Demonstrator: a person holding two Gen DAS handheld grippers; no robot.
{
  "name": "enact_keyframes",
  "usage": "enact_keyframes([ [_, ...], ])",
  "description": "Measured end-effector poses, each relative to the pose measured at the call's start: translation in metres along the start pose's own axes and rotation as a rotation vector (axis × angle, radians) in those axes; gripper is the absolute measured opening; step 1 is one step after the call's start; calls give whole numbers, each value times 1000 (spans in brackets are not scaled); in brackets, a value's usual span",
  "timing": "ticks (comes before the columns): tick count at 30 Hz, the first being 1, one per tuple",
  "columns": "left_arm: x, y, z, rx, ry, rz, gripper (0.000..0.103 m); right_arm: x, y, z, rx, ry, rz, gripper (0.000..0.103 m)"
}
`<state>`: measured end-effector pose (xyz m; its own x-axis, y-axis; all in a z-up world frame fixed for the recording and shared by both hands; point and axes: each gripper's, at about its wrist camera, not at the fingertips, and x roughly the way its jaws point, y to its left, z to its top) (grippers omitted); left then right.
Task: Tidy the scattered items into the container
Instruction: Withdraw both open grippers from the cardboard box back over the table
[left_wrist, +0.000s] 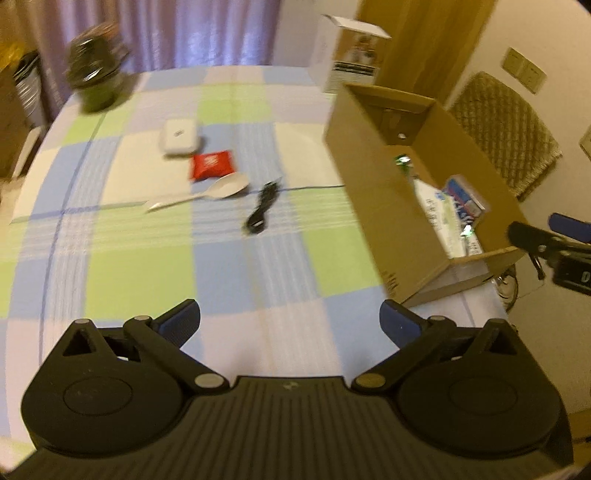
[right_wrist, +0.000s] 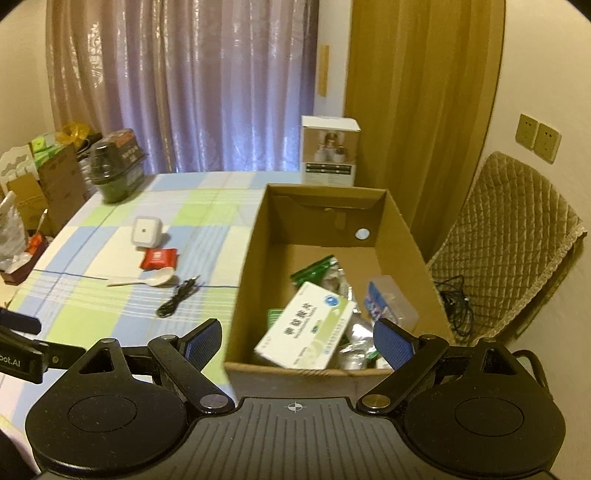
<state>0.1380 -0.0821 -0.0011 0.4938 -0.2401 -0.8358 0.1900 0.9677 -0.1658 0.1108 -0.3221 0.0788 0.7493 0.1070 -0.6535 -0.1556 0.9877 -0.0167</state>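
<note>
The left wrist view is smeared by motion, so the dark container (left_wrist: 96, 79) at the table's far left corner is only a blur there; the right wrist view shows it more clearly as a dark lidded tub, though its label cannot be read. At the left edge of the right view a carton stack (right_wrist: 48, 184) beside the table is partly cut off. On the checked tablecloth (left_wrist: 122, 236), toward the middle, four items lie loose — a white case (left_wrist: 179, 136) farthest back, a red packet (left_wrist: 211, 165) just beside it, a white spoon (left_wrist: 207, 194) touching the packet's near edge, and a coiled black cable (left_wrist: 263, 209) to the right, apart from the spoon. The near half of the cloth in front of them is bare. The left gripper (left_wrist: 290, 319) hovers over that bare stretch, fingers spread wide and holding nothing. Further right the cardboard box (right_wrist: 247, 288) stands along the table's right edge, its tall left wall between the loose items and its inside; a white-and-green medicine box (right_wrist: 308, 328) leans on packets there, the lower ones hard to make out. The right gripper (right_wrist: 297, 341) hangs over the box's near rim, its fingers parted and empty. A white printed carton (right_wrist: 329, 149) stands behind the box, and a quilted chair (right_wrist: 506, 236) beyond the right edge.
</note>
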Motion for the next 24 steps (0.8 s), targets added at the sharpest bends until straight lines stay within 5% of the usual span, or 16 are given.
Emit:
enact_keyframes([
  [24,-45,103,-35,-132,-22,83,102,10,112,-3,-55,33,159,94],
])
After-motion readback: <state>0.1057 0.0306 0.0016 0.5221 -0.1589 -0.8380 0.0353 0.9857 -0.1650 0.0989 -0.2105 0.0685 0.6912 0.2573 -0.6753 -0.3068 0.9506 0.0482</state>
